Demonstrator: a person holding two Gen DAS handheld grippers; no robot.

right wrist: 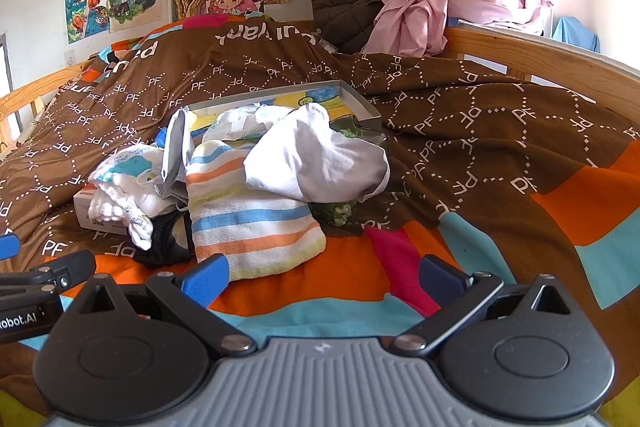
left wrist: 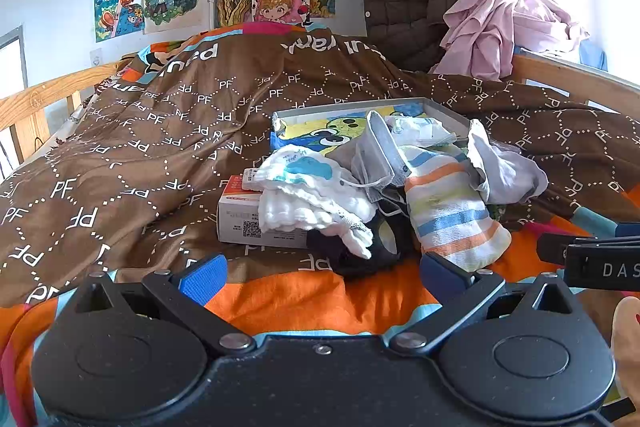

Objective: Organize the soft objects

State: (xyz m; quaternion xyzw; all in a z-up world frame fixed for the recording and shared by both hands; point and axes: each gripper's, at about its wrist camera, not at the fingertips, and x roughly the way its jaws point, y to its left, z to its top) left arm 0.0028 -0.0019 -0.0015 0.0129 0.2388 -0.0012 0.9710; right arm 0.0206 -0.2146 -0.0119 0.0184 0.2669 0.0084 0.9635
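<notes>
Pile of soft items sits mid-bed on the brown "PF"-print quilt with orange and teal patches (left wrist: 168,147), partly spilling out of a shallow grey tray with a cartoon-print base (left wrist: 320,119).

In the pile:
- striped white towel with blue, orange and yellow bands (right wrist: 252,219), nearest the grippers
- white quilted baby cloth with a blue print (left wrist: 308,195), draped over a white cardboard box with a QR code (left wrist: 244,219)
- grey face mask with ear loops (left wrist: 376,155), standing on edge
- pale grey-white garment (right wrist: 320,159), lying on the towel's far end
- something black (left wrist: 360,251) under the baby cloth; can't tell what it is

Both grippers are short of the pile, touching nothing.

Left gripper (left wrist: 324,277): jaws wide, empty, lined up on the black item and baby cloth.
Right gripper (right wrist: 326,279): jaws wide, empty. Its left blue pad (right wrist: 208,277) is just beside the towel's near edge; can't tell if it makes contact.

Judgement: nothing sorted yet, first pick pending. How I'd do it:
- take the striped towel first with the right: closest and largest
- pinch a near corner or fold, not the flat middle, so the jaws get bulk
- lift slowly, since the grey garment rests on it and will slide or drag along
- use the left to pin the neighbours, or take the baby cloth separately
- watch the mask loops, likely to snag on whatever moves.
</notes>
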